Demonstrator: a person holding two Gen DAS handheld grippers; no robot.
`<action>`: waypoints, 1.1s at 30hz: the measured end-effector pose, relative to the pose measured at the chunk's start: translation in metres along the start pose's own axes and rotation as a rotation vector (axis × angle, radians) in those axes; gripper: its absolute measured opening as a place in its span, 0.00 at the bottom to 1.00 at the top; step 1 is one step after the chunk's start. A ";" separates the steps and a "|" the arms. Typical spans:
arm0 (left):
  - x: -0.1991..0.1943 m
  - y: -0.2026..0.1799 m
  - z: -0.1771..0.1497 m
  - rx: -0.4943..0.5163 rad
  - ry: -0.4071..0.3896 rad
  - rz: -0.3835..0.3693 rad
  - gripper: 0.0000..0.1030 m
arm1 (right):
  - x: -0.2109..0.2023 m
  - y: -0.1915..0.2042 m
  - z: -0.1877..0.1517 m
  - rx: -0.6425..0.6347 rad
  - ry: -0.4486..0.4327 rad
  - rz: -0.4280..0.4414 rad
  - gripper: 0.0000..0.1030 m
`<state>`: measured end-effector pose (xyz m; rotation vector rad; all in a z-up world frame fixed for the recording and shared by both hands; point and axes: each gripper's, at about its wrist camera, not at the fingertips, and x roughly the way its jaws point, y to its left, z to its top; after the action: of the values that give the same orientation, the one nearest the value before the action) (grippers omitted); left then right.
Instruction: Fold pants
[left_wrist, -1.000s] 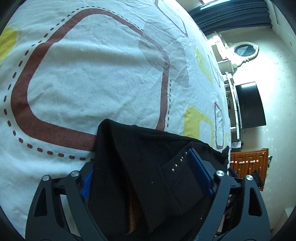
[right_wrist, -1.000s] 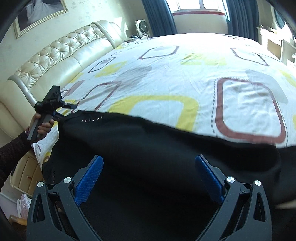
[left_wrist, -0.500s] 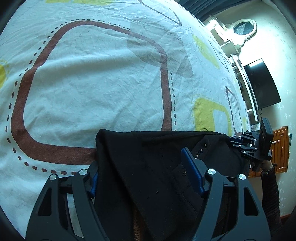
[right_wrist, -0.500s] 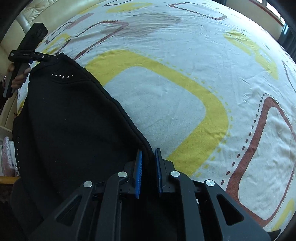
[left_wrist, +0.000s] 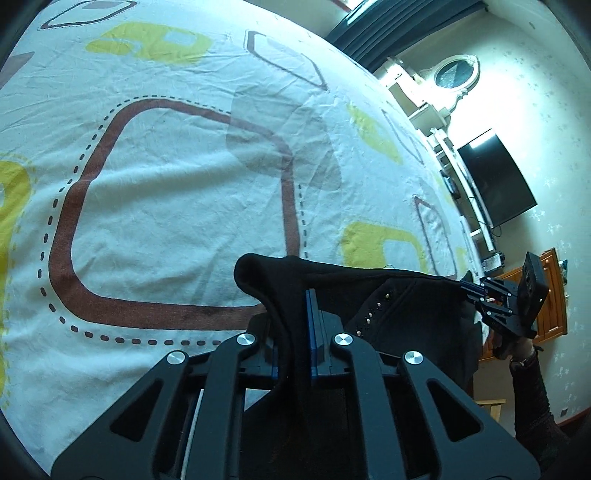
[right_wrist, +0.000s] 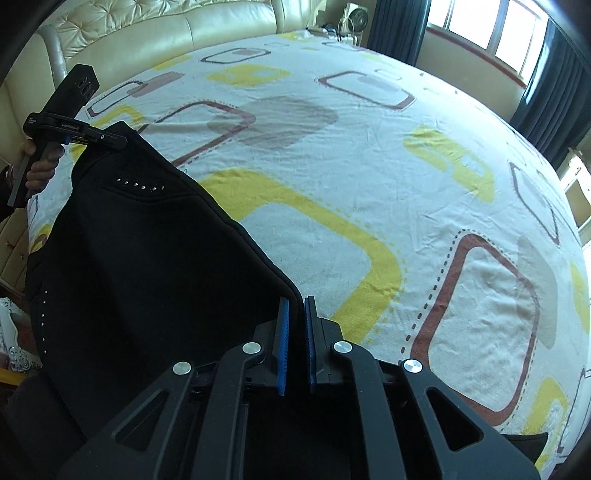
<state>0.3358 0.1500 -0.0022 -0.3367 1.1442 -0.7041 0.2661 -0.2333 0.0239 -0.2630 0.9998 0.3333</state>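
Each gripper is matte black: the left gripper (left_wrist: 309, 314) and right gripper (right_wrist: 295, 325) have blue ribbed pads inside the jaws and four round silver screws on the linkage arms behind them. Seen side-on, the left one carries small white lettering behind its jaws. A dark knit sleeve (left_wrist: 532, 402) covers the arm behind the right one's handle.

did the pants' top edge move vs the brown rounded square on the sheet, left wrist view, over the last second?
Yes. The pants edge, clamped in the left gripper, now rises off the bedsheet, bunched beside the brown square's lower right corner rather than lying flat.

Matt black cloth pants (right_wrist: 140, 266), wrinkled cotton bedsheet (right_wrist: 369, 177).
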 end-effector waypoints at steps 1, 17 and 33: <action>-0.008 -0.004 -0.003 0.005 -0.020 -0.018 0.09 | -0.010 0.006 -0.002 -0.008 -0.023 -0.017 0.08; -0.084 -0.010 -0.160 -0.004 -0.076 -0.114 0.16 | -0.070 0.120 -0.147 -0.025 -0.101 -0.090 0.08; -0.109 0.015 -0.259 -0.477 -0.167 0.062 0.51 | -0.067 0.082 -0.198 0.546 -0.069 0.309 0.65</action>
<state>0.0792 0.2605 -0.0358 -0.7452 1.1489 -0.3332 0.0474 -0.2402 -0.0267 0.3989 1.0248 0.3326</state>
